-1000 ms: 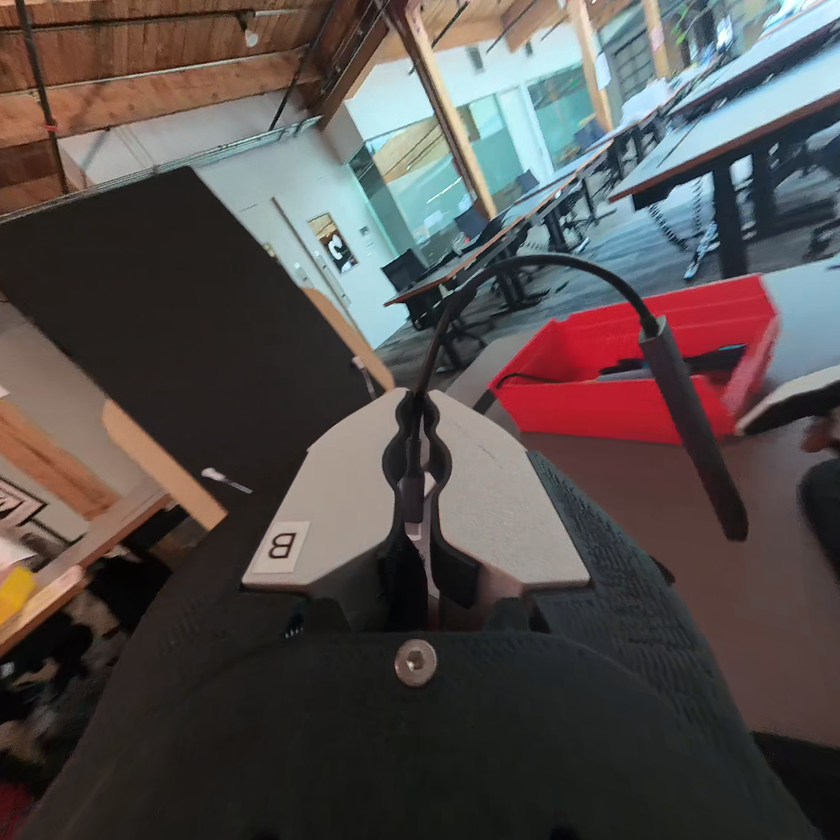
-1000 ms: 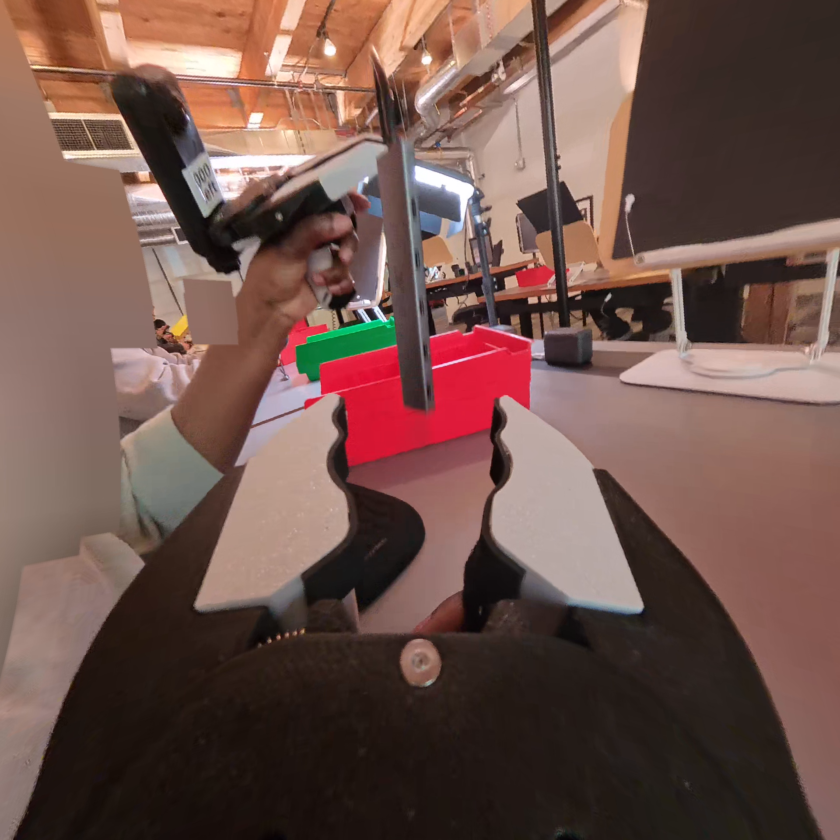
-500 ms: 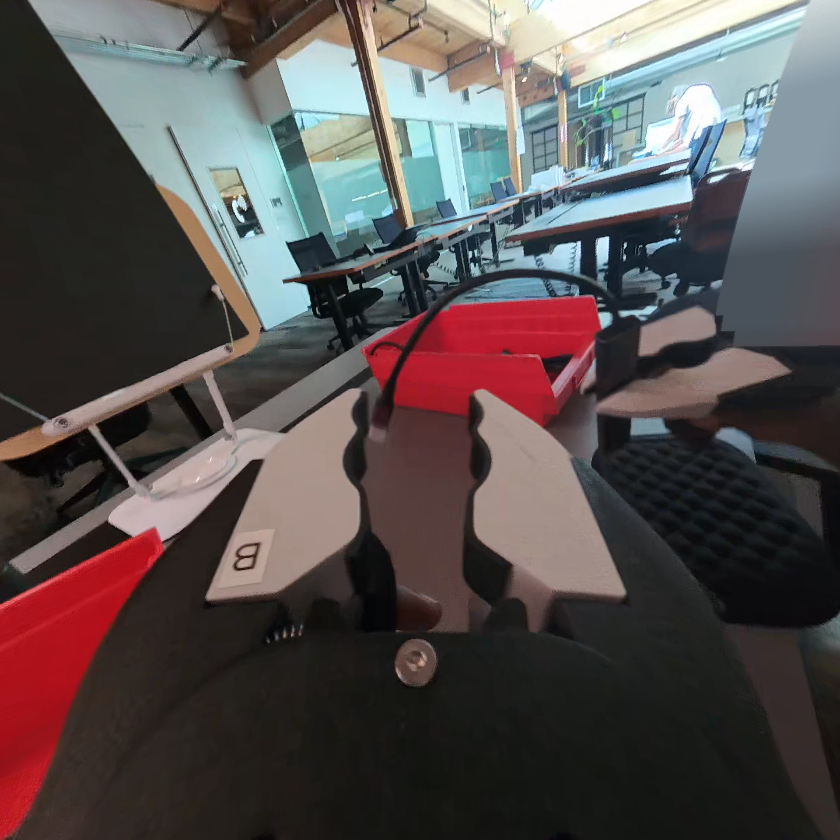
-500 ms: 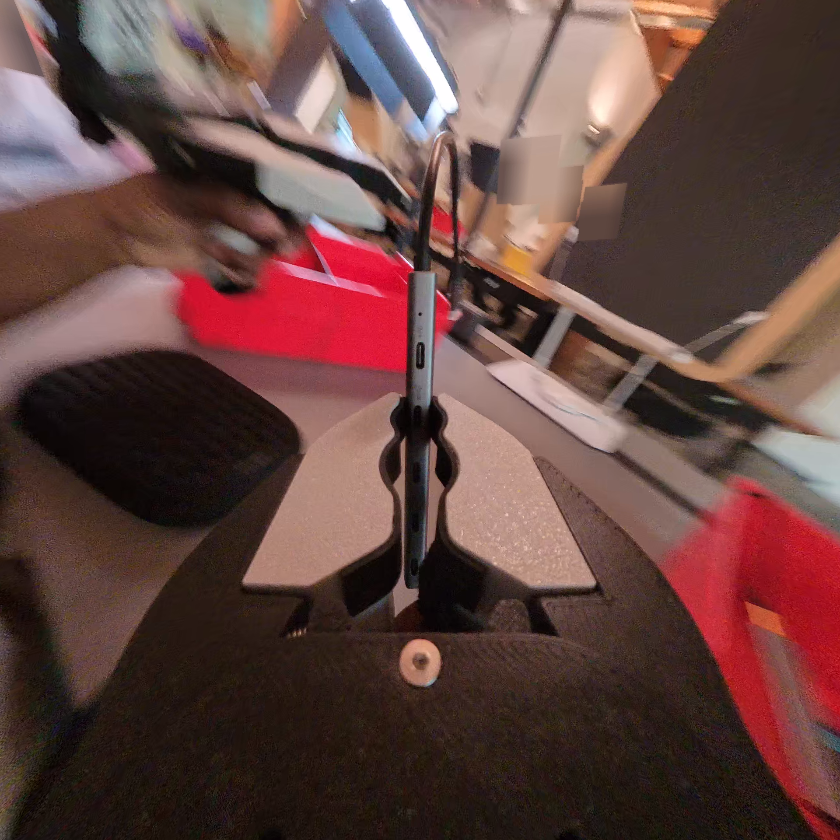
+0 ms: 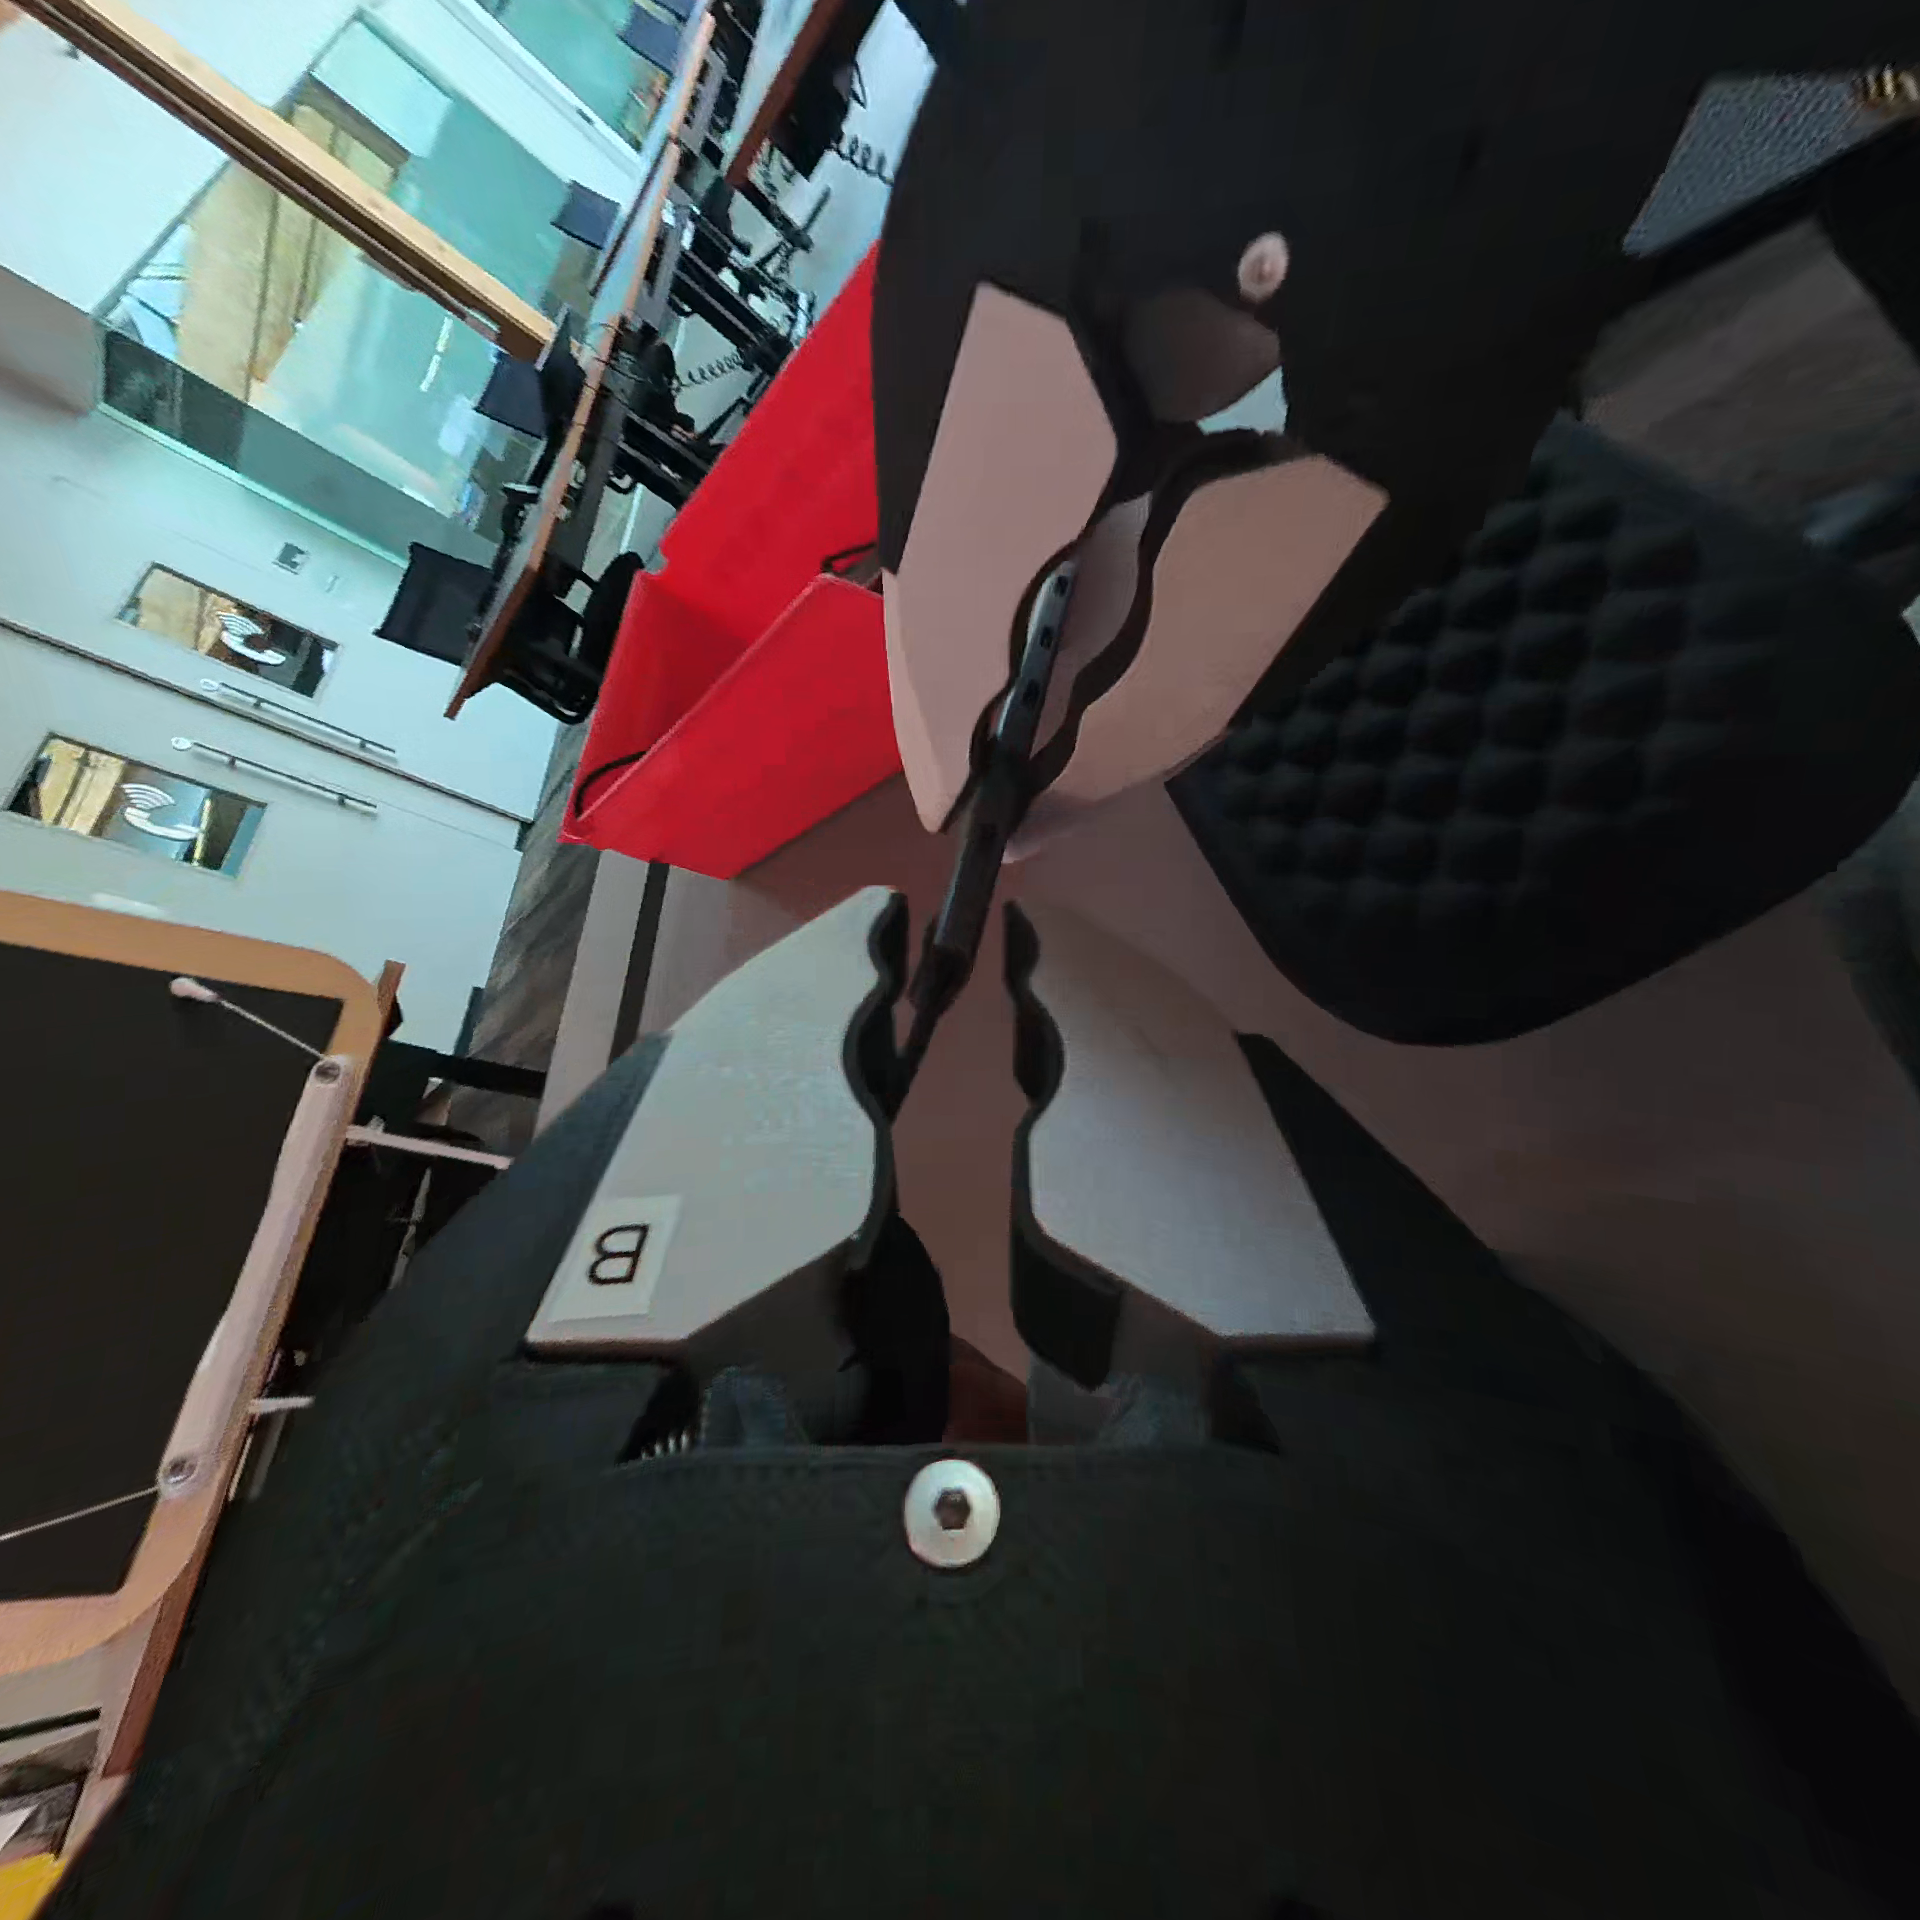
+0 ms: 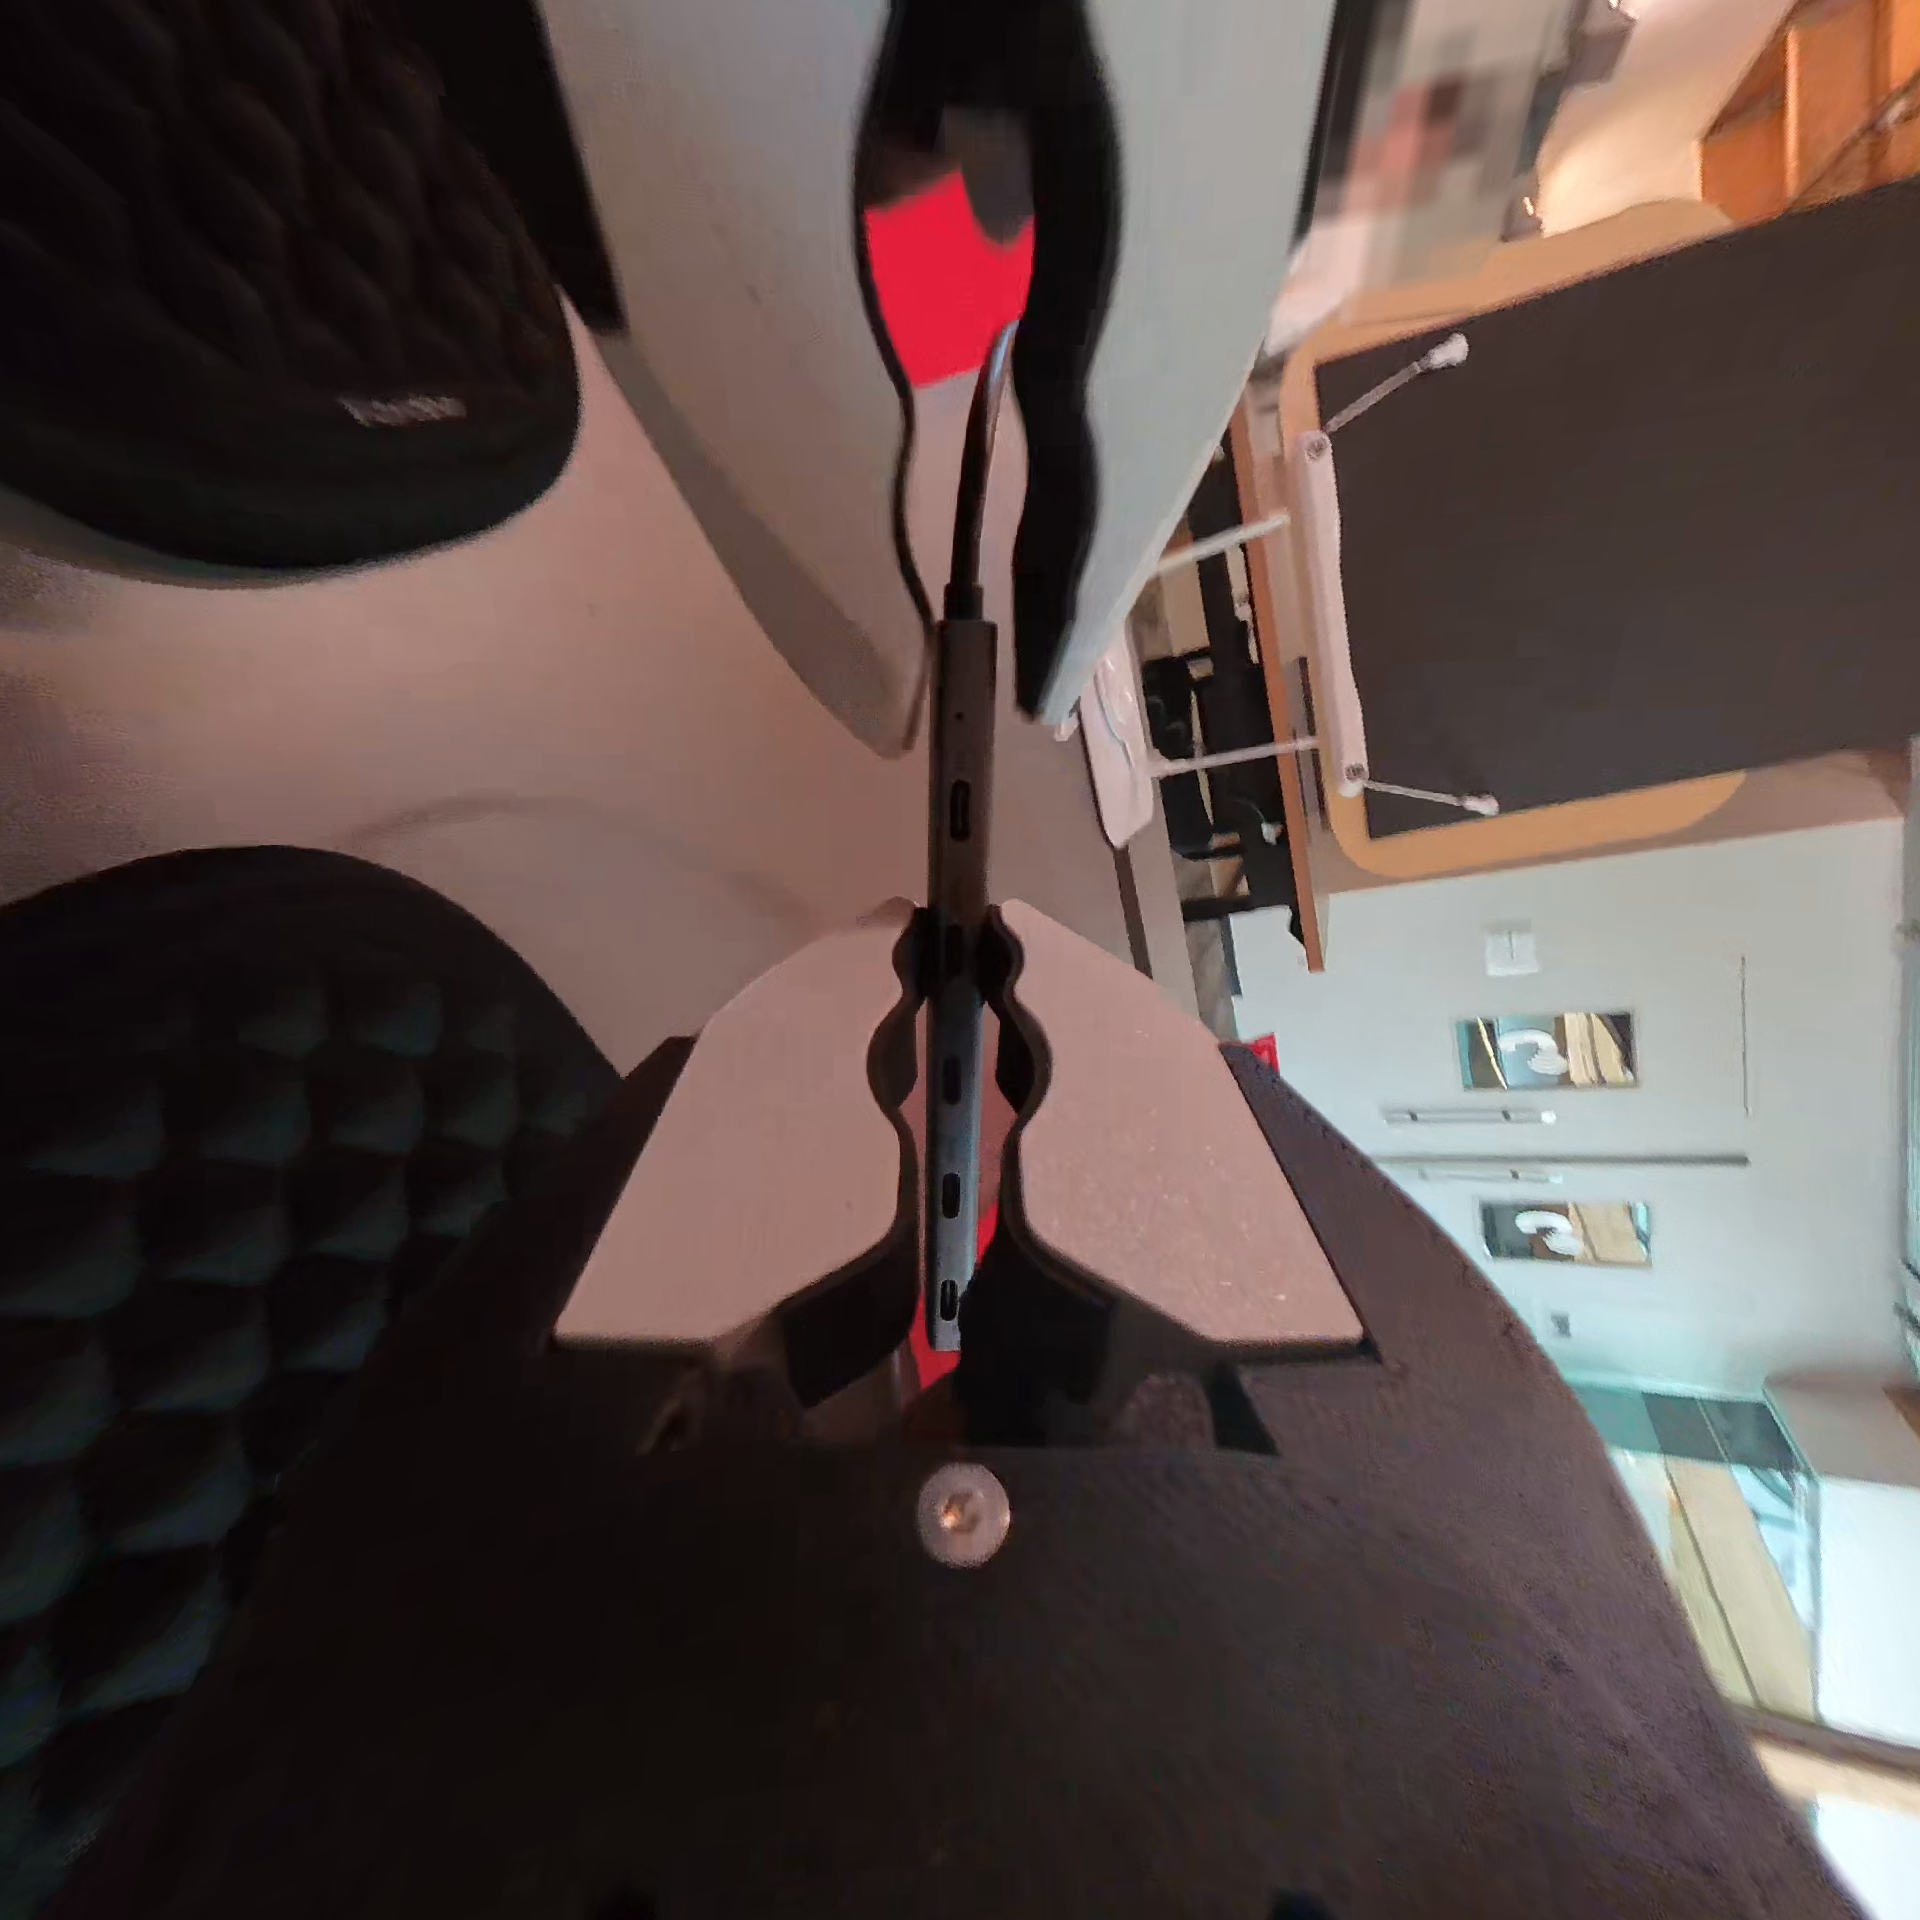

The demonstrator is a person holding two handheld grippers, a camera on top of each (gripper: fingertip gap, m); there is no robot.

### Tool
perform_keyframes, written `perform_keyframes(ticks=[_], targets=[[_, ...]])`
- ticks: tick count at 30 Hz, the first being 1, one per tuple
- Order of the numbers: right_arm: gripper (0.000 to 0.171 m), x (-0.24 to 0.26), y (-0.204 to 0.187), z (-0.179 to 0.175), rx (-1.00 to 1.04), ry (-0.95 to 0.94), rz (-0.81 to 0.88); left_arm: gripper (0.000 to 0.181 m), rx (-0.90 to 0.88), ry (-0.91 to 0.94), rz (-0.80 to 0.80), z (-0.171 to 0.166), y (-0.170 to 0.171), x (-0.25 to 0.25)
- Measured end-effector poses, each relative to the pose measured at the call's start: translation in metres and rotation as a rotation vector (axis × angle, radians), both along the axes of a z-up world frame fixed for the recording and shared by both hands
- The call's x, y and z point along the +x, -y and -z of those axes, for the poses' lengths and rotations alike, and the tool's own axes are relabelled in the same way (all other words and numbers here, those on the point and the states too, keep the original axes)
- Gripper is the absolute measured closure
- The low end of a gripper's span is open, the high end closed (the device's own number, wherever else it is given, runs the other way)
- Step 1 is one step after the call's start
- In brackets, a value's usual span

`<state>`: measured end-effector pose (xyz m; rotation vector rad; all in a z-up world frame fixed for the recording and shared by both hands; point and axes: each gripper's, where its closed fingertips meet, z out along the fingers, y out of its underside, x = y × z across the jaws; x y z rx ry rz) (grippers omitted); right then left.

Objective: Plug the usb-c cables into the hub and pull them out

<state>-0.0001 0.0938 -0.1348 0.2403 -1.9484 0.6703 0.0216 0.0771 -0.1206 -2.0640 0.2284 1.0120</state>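
The hub [image 6: 958, 1049] is a slim grey stick with several USB-C ports along its edge. My right gripper [image 6: 958, 920] is shut on it, and the hub sticks out forward past the fingertips. A black cable [image 6: 974, 488] leaves the hub's far end. My left gripper [image 6: 971, 717] faces it from above, open, with its fingers either side of the hub's end and the cable. In the left wrist view my left gripper [image 5: 951, 930] is open around the cable [image 5: 928, 997], and the right gripper [image 5: 1013, 821] holds the hub [image 5: 1039, 644] just beyond. The cable's plug is hidden.
A red bin [image 5: 748, 665] stands on the brown table [image 5: 1558, 1195] behind the grippers. A black board with a wooden frame on a white stand [image 6: 1558, 571] stands to the side. Office desks and chairs [image 5: 540, 582] lie farther back.
A second ago my left gripper held the cable and my right was open. My right has shut on the hub and my left has opened. Both have rolled sideways and come tip to tip.
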Motion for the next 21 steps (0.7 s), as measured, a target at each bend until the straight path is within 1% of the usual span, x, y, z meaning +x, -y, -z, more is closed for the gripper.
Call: perform_keyframes(ticks=[1, 2, 4, 6, 8, 10, 12, 14, 17, 18, 19, 21], targets=[[0.162, 0.004, 0.002, 0.0, -0.006, 0.016, -0.03, 0.168, -0.009, 0.006, 0.003, 0.002, -0.001, 0.0], [0.162, 0.006, 0.002, 0.001, -0.004, 0.029, -0.044, 0.168, -0.002, 0.012, 0.02, 0.003, -0.001, 0.003], [0.161, 0.016, 0.004, -0.002, -0.039, 0.056, -0.128, 0.17, 0.029, 0.043, 0.073, 0.002, -0.001, 0.011], [0.155, 0.028, 0.004, -0.021, -0.184, 0.073, -0.237, 0.171, 0.154, 0.098, 0.15, -0.01, 0.001, 0.022], [0.149, 0.044, -0.003, -0.049, -0.382, 0.127, -0.364, 0.171, 0.277, 0.155, 0.23, -0.024, 0.01, 0.031], [0.148, 0.06, -0.016, -0.077, -0.58, 0.184, -0.504, 0.171, 0.377, 0.201, 0.301, -0.033, 0.019, 0.038], [0.146, 0.07, -0.028, -0.093, -0.714, 0.251, -0.607, 0.171, 0.441, 0.242, 0.368, -0.038, 0.024, 0.045], [0.146, 0.078, -0.027, -0.092, -0.731, 0.335, -0.676, 0.171, 0.474, 0.258, 0.411, -0.039, 0.026, 0.051], [0.142, 0.081, -0.019, -0.078, -0.676, 0.405, -0.696, 0.171, 0.502, 0.27, 0.452, -0.04, 0.025, 0.057], [0.145, 0.082, -0.017, -0.076, -0.669, 0.413, -0.705, 0.171, 0.499, 0.27, 0.456, -0.039, 0.025, 0.058], [0.158, 0.083, -0.015, -0.076, -0.663, 0.411, -0.714, 0.171, 0.49, 0.27, 0.46, -0.038, 0.024, 0.059], [0.16, 0.085, -0.014, -0.076, -0.627, 0.411, -0.723, 0.17, 0.516, 0.275, 0.457, -0.04, 0.025, 0.058]])
